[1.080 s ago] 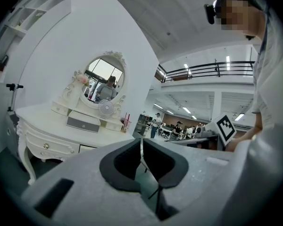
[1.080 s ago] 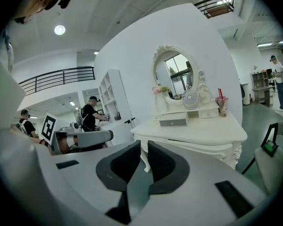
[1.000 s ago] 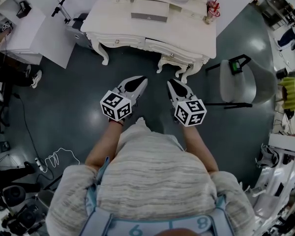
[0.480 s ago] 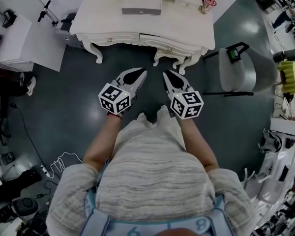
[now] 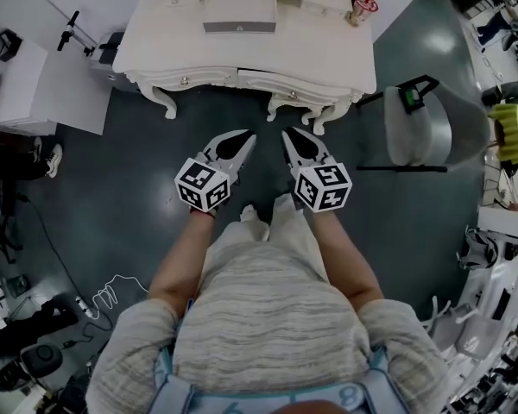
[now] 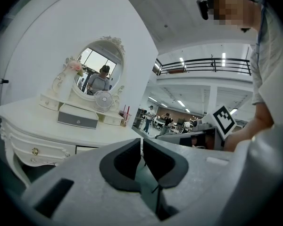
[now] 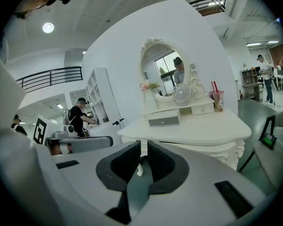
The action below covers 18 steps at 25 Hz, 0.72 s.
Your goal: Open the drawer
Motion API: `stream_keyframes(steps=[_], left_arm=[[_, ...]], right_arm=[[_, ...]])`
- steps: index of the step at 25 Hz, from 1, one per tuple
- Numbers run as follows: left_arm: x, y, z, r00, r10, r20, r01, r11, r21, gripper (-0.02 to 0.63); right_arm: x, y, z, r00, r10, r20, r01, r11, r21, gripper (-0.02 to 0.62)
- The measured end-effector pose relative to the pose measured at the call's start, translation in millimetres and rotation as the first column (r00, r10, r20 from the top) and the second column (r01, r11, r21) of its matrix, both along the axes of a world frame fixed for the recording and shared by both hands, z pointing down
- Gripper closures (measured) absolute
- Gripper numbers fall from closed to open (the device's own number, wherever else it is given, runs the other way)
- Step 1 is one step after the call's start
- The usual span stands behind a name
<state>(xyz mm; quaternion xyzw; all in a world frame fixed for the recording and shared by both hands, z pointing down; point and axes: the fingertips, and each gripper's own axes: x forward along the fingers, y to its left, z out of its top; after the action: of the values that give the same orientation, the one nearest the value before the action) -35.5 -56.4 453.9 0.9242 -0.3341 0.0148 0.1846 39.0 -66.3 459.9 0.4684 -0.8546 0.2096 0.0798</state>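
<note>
Person: stands on a dark floor point(image 5: 129, 179), with 1 tool in each hand.
Left tool point(image 5: 244, 141): jaws closed with nothing between them, tips aimed at the dresser.
Right tool point(image 5: 289, 138): jaws closed and empty, near the left tool but not touching it.
Dresser point(image 5: 164, 97): white with carved legs, ahead of both tools and touched by neither.
Front drawers point(image 5: 186, 80): small knobs, under the tabletop point(image 5: 328, 46) edge, shut.
Small drawer point(image 5: 238, 26): grey front, shut, in the middle of the tabletop below the mirror point(image 6: 99, 74).
Fan point(image 7: 181, 93): in front of the mirror.
Cup point(image 5: 359, 11): holds straws, at the tabletop's right corner.
Chair point(image 5: 419, 132): grey, to the right of the dresser.
</note>
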Motion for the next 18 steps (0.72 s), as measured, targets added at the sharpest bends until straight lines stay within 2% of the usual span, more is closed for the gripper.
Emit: stream_keyframes(steps=[18], left_arm=[[4.1, -57.4, 51.0, 0.996, -0.081, 0.041, 0.083, 0.995, -0.058, 0.578]], right_arm=[[29.0, -57.1, 61.6, 0.998, 0.048, -0.028, -0.05, 0.997, -0.065, 0.584]])
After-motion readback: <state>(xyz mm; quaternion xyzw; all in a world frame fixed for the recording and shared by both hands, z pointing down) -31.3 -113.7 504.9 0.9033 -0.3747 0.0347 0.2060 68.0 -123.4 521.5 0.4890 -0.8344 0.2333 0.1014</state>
